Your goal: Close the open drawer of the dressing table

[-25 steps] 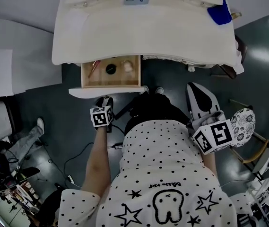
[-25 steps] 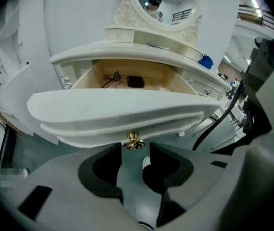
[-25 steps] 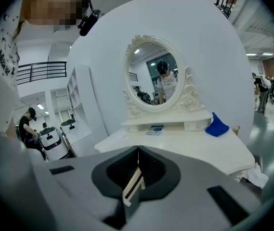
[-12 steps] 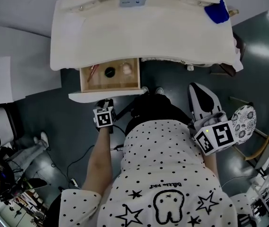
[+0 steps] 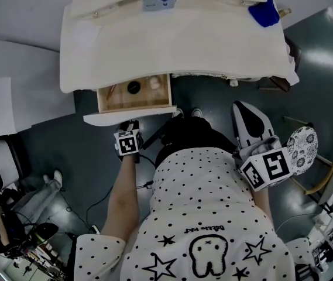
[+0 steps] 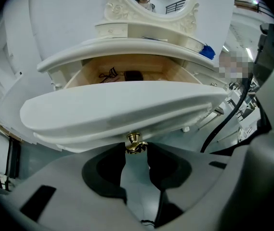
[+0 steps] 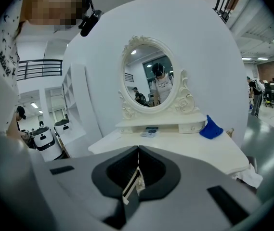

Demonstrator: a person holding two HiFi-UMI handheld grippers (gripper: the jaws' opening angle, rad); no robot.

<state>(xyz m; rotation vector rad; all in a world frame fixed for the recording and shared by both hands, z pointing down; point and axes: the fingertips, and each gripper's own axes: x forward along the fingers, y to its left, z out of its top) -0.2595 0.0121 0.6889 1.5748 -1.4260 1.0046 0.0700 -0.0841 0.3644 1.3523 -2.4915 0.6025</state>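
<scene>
The white dressing table (image 5: 172,40) has its left drawer (image 5: 154,102) pulled out, wooden inside, with a few small items in it. The curved white drawer front (image 6: 117,109) carries a brass knob (image 6: 135,142). My left gripper (image 5: 132,124) points steeply down at that front. In the left gripper view its jaws (image 6: 137,150) have just closed a little, and both tips touch the knob between them. My right gripper (image 5: 246,109) hangs to the right of the person's body, away from the drawer. Its jaws (image 7: 137,150) are pressed together and face the oval mirror (image 7: 149,78).
A blue cloth (image 5: 264,13) and a small box (image 5: 159,0) lie on the table top. A chair with a patterned cushion (image 5: 302,148) stands on the right. Cables (image 5: 96,198) trail over the dark floor, and another person (image 5: 34,195) sits at lower left.
The drawer has slid partway in under the table top. My left gripper has followed it toward the table. The right gripper has stayed where it was.
</scene>
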